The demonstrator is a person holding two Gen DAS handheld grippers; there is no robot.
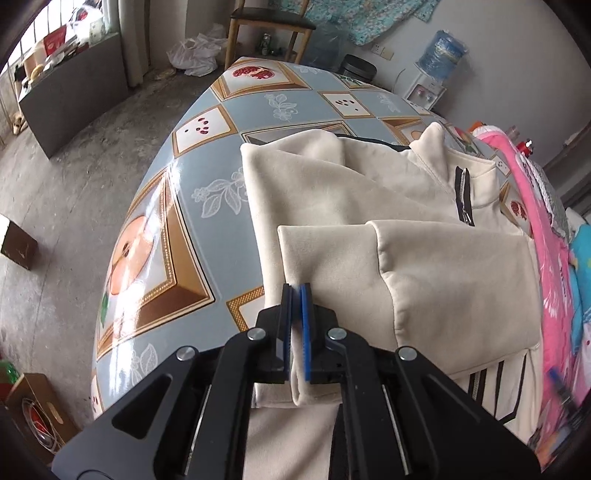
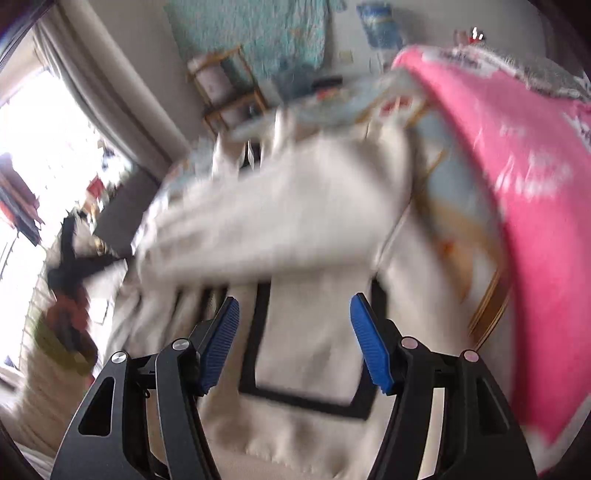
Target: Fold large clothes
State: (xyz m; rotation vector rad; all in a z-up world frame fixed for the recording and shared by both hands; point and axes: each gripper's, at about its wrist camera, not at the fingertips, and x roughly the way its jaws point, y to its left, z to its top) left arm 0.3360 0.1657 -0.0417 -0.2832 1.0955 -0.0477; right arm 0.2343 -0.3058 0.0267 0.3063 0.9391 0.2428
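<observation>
A cream fleece zip-neck jacket (image 1: 369,206) lies across the centre of the left wrist frame on a table with a glossy blue-grey fruit-print cloth (image 1: 192,177). The left gripper (image 1: 295,291), bottom centre, is clamped on a fold of the jacket's sleeve. In the blurred right wrist view, the right gripper (image 2: 294,306) stands wide apart, gripping nothing, above the jacket's black-trimmed panel (image 2: 306,350); a pink cloth (image 2: 517,206) fills the frame's right.

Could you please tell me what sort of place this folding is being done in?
Probably a lived-in room of a home, not a lab. A cream jacket lies on a table with a fruit-patterned oilcloth; behind it stand a wooden chair and a water dispenser on a bare concrete floor.
</observation>
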